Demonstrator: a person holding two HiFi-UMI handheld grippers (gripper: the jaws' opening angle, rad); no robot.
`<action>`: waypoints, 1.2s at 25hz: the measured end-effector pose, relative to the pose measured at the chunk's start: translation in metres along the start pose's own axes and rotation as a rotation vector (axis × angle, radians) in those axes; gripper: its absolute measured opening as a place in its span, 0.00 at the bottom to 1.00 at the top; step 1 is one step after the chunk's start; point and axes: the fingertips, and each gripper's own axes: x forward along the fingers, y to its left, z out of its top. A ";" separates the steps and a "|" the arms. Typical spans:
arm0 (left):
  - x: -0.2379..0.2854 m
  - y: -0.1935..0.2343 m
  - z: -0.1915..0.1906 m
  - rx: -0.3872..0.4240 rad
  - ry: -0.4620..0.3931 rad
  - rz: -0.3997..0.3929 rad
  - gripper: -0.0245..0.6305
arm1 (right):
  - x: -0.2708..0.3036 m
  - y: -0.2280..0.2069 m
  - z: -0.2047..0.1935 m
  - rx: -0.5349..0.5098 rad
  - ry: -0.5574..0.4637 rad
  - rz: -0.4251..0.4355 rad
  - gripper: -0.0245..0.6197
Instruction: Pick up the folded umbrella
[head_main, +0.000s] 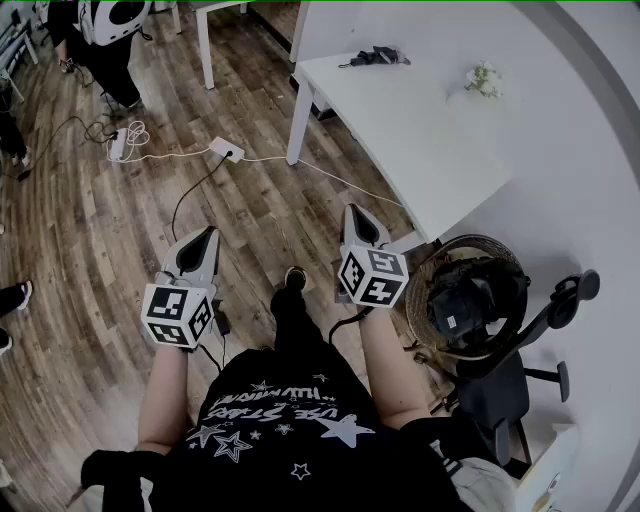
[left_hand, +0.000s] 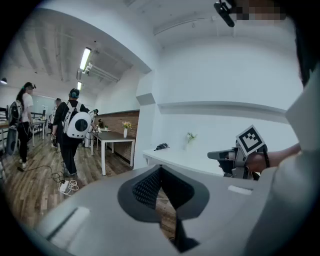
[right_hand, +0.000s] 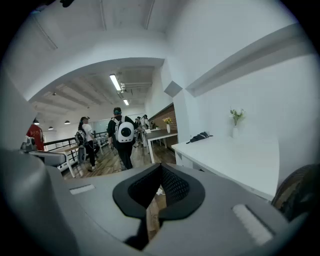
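1. Far off at the back end of the white table (head_main: 430, 130): folded umbrella (head_main: 375, 56), black, lying flat on the top, touched by nothing.
2. Well apart from it, held out over the wooden floor (head_main: 250, 210) in front of the person's body: left gripper (head_main: 208, 232) and right gripper (head_main: 355, 210), side by side with a clear gap between them.
3. Left gripper: jaws brought together at the tips, nothing clamped, only floor showing through the opening behind the tips.
4. Right gripper: jaws likewise pressed tip to tip and empty; closer to the table's near corner than the left one.
5. On the same tabletop, near the wall and a little apart from the umbrella: small vase of flowers (head_main: 483, 80).
6. On the floor, left of the table's leg: white power strip (head_main: 227, 151) with a cable trailing away from it.
7. Beside the table's near end, to the right of the right gripper: black chair (head_main: 500, 395).
8. Farther down the room, seen in both gripper views: person with a white backpack (left_hand: 75, 125), standing by another table.
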 end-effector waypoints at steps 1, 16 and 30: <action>-0.003 -0.002 -0.001 0.001 0.001 -0.002 0.04 | -0.004 0.001 -0.001 -0.001 0.000 -0.001 0.06; -0.011 -0.015 -0.011 0.004 0.022 -0.012 0.04 | -0.022 -0.007 -0.012 0.029 -0.001 -0.015 0.06; 0.076 0.008 0.006 0.009 0.022 -0.022 0.04 | 0.055 -0.049 0.013 0.115 -0.037 0.017 0.06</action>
